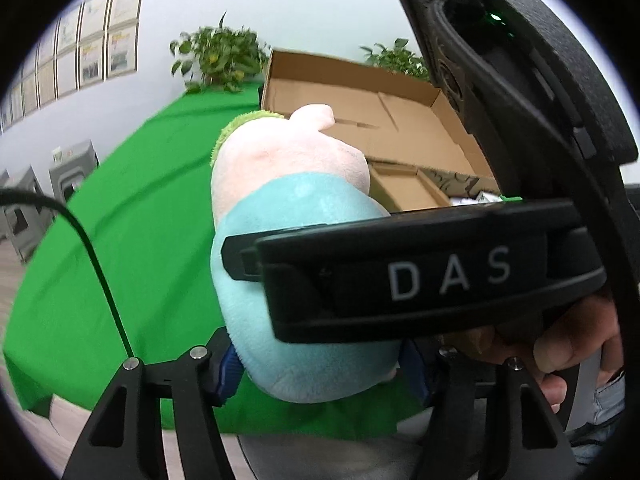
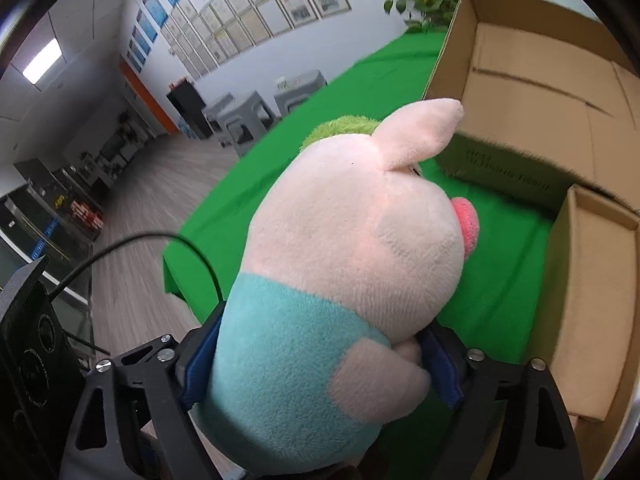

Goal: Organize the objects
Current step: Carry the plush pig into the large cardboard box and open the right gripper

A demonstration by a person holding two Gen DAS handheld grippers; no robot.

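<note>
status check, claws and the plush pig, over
Left claw and right claw both clamped on plush pig. Pig held above green table. Big cardboard box ahead, open.

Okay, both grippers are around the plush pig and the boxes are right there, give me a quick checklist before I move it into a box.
1. Left gripper on the plush pig: ok, the blue pads flank its teal body closely.
2. Right gripper on the pig: ok, the pads press its sides.
3. Large cardboard box open: ok, the top is open and the part of the floor in view is bare.
4. Small cardboard box free: cannot tell, its inside is mostly hidden.
5. Pig clear of the green tablecloth: cannot tell, its underside is hidden.
6. Cable clear of the pig: ok, it loops to the side.
</note>
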